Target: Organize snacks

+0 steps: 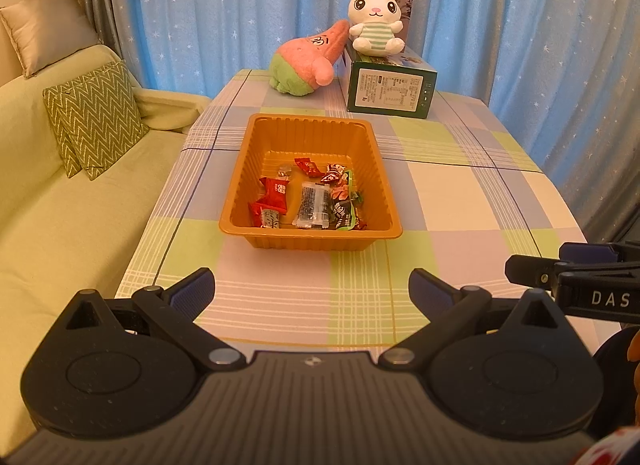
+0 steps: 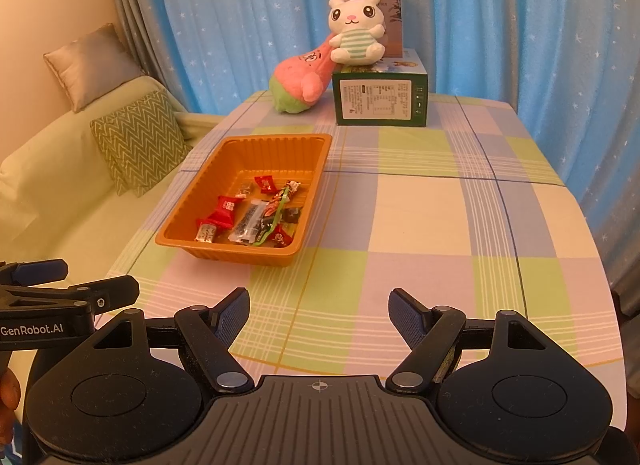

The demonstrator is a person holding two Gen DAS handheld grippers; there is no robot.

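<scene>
An orange plastic tray (image 1: pixel 256 169) (image 2: pixel 192 205) sits on the checked tablecloth, holding several wrapped snacks (image 1: pixel 314 203) (image 2: pixel 256 217), red, clear and green. My left gripper (image 1: pixel 312 291) is open and empty, held above the table's near edge, in front of the tray. My right gripper (image 2: pixel 319 313) is open and empty, to the right of the left one and nearer the table's middle. Each gripper shows at the edge of the other's view: the right gripper (image 1: pixel 576 277) and the left gripper (image 2: pixel 68 293).
A green box (image 1: pixel 390 91) (image 2: pixel 380 101) stands at the table's far end with a white rabbit plush (image 1: pixel 374 21) (image 2: pixel 358 31) on it and a pink plush (image 1: pixel 306 59) (image 2: pixel 304 79) leaning beside. A sofa with cushions (image 1: pixel 94 119) is left; blue curtains behind.
</scene>
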